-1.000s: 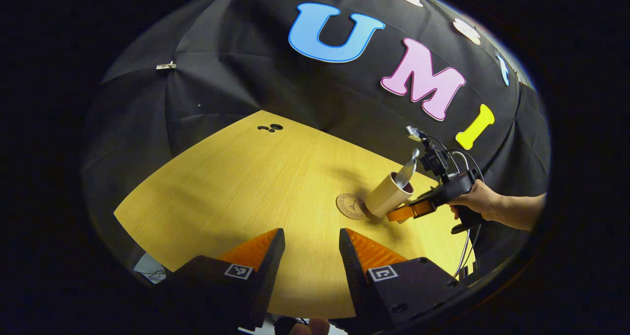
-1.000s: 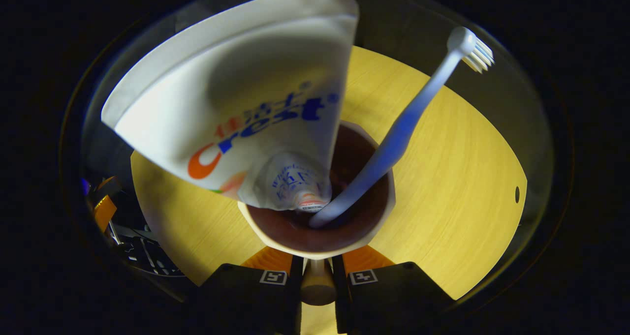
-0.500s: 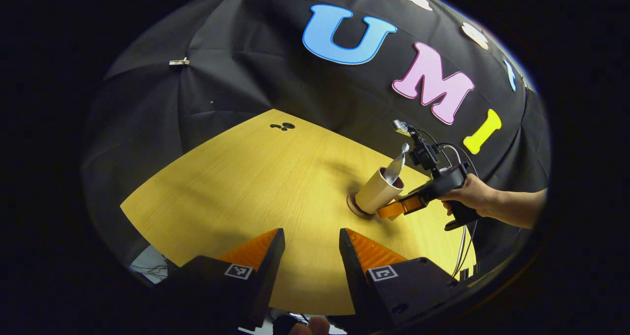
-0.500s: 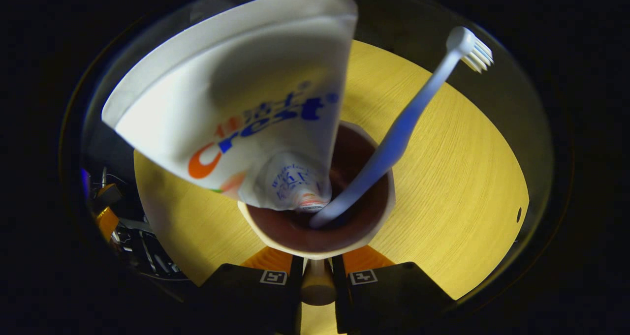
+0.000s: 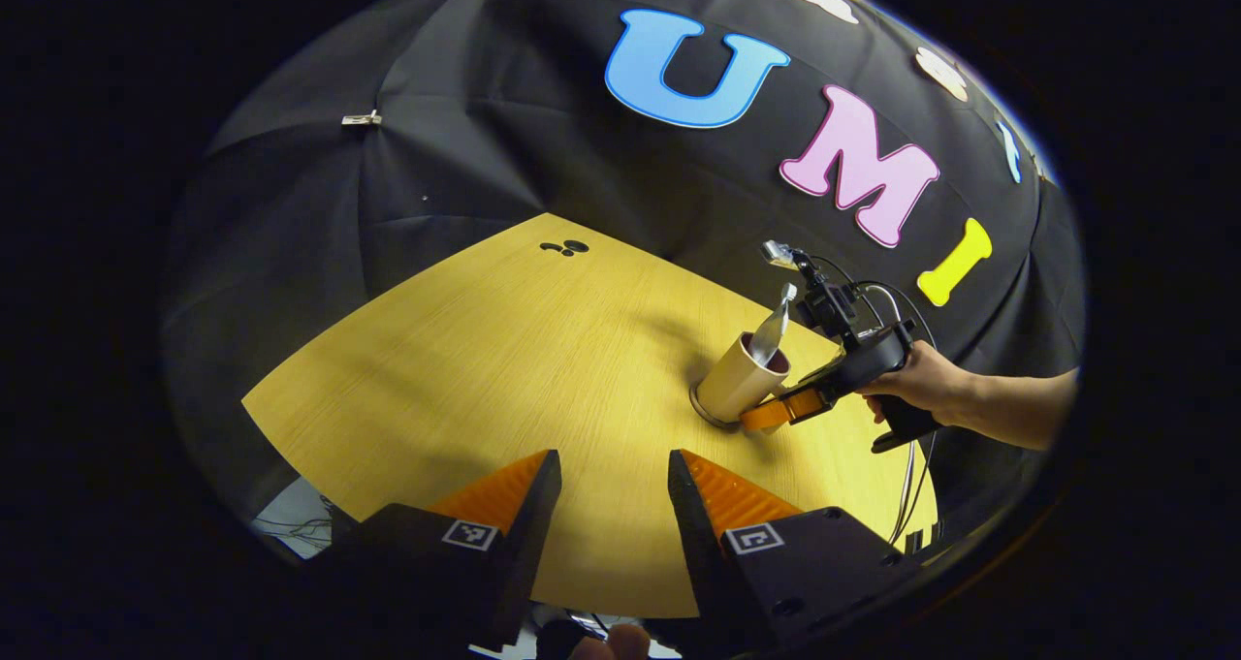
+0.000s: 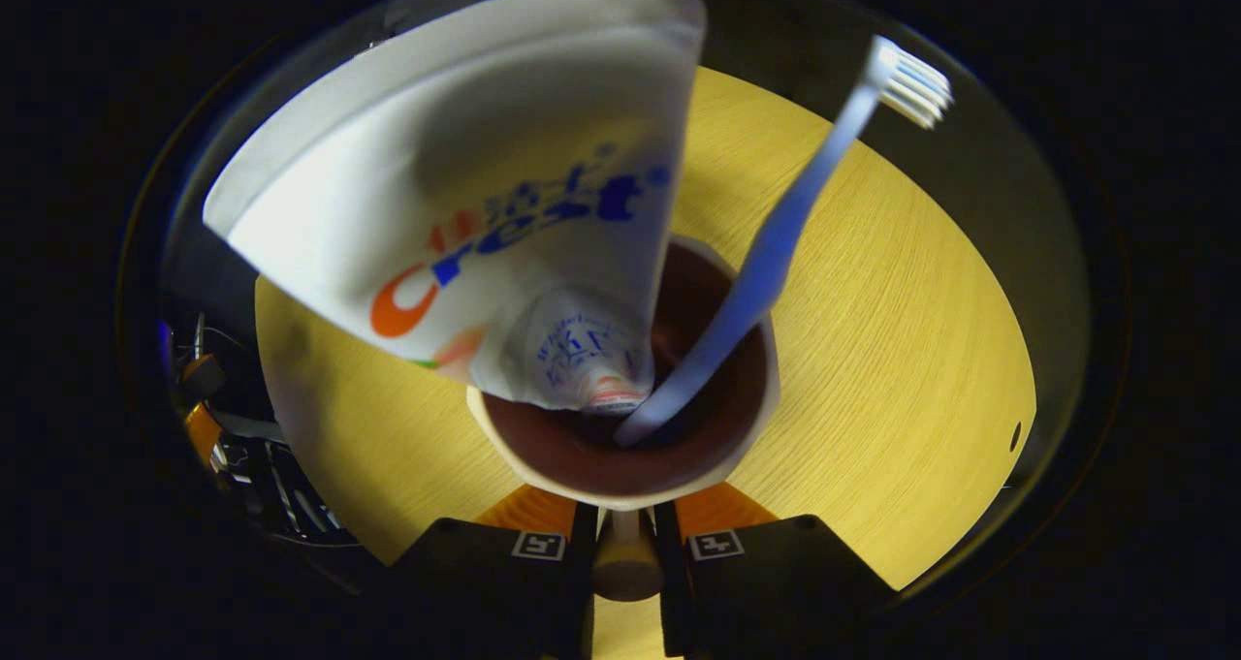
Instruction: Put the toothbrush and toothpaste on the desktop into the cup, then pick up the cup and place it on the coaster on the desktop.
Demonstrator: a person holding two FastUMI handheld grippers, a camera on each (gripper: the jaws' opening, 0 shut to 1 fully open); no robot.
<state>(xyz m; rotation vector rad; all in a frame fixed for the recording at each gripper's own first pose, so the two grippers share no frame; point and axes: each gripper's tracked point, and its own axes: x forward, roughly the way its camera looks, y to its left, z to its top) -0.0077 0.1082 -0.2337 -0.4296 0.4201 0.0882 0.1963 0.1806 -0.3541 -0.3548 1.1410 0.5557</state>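
Note:
In the left gripper view a tan cup (image 5: 735,384) stands with its base over the round coaster (image 5: 699,410), of which a thin edge shows. The toothpaste (image 5: 772,329) sticks out of the cup. My right gripper (image 5: 768,415), held by a hand (image 5: 921,384), is at the cup's near side. In the right gripper view my right gripper (image 6: 625,522) is shut on the cup's handle (image 6: 625,565). The cup (image 6: 635,490) holds the white toothpaste tube (image 6: 465,204) and the toothbrush (image 6: 776,253). My left gripper (image 5: 611,468) is open over the table's near edge.
The wooden table (image 5: 485,350) stretches left and back from the cup. Small dark holes (image 5: 564,248) mark its far corner. Cables (image 5: 911,505) hang by the table's right edge. The left gripper (image 6: 201,425) shows at the left edge of the right gripper view.
The right gripper carried the cup left from beside the coaster onto it, so the coaster is now mostly covered. The toothbrush shifted a little inside the cup. The left gripper stayed open.

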